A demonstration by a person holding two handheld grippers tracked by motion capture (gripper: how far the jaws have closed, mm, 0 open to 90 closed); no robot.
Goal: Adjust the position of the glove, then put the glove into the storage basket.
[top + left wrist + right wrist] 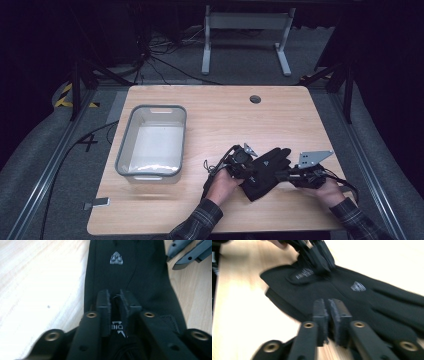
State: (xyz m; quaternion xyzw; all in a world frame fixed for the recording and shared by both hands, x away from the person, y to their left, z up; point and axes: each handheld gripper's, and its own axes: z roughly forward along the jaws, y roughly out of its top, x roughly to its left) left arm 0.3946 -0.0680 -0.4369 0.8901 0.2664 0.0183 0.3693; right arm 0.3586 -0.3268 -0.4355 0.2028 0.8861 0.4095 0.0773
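Glove point(267, 172), black with a small pale logo on its back, lies flat on the wooden table point(215, 120) between my two grippers, its fingers fanned away from me. My left gripper point(114, 296) sits at the cuff end: its pads stand nearly together, with only a thin slot left, and a fold of cuff fabric beside the printed tab appears to be nipped in that slot. I read that as an anchoring pinch, keeping the cuff from sliding. My right gripper point(329, 305) comes in from the glove's side edge, its pads likewise almost closed; the frame is blurred, and I cannot tell whether any fabric is caught between them or they simply hover over the edge. Holding opposite sides this way would let me lift the glove level rather than let it droop. The grey bin point(151, 141) stands well off beyond my left fingertips, and I judge it the likely destination.
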